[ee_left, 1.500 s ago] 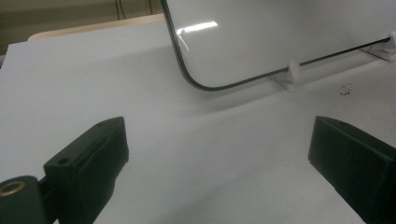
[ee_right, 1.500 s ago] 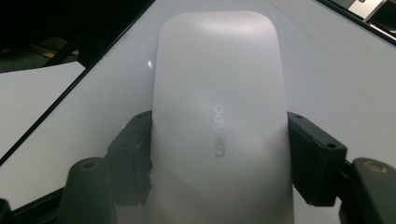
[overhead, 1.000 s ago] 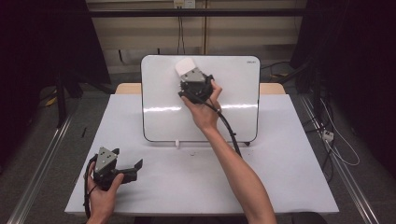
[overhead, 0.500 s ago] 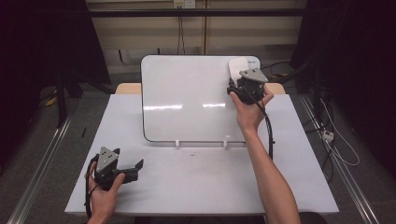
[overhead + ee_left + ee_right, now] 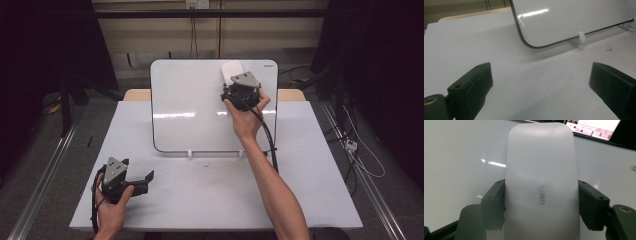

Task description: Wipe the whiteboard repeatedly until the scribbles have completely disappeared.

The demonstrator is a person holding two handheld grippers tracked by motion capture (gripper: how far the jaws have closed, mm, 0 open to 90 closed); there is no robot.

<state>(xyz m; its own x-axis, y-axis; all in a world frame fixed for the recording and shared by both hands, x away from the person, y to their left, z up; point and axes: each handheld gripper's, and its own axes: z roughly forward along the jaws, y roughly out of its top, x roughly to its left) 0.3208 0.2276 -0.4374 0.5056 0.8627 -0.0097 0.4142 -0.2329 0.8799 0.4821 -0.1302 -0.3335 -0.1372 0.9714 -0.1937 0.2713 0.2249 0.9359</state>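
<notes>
A whiteboard [image 5: 190, 100] stands tilted on small white clips on the white table [image 5: 310, 190]. My right gripper [image 5: 231, 80] is shut on a white eraser [image 5: 231, 70], which lies against the board's upper right part. In the right gripper view the eraser [image 5: 541, 185] sits between both black jaws, pressed from left and right, with the board [image 5: 456, 157] behind it. My left gripper [image 5: 142, 179] rests low at the table's front left, held by a hand, its jaws wide open with nothing between them. In the left gripper view the board's lower corner [image 5: 564, 22] lies ahead of the open jaws.
A black cable [image 5: 270, 140] trails from the right gripper along the forearm. White clips [image 5: 190, 152] hold the board's bottom edge. A small dark mark [image 5: 206, 164] lies on the table in front of the board. Dark curtains and floor cables surround the table.
The right gripper with the eraser swept from the board's upper middle to its top right corner, then came back a little to the left. The left gripper stayed where it was.
</notes>
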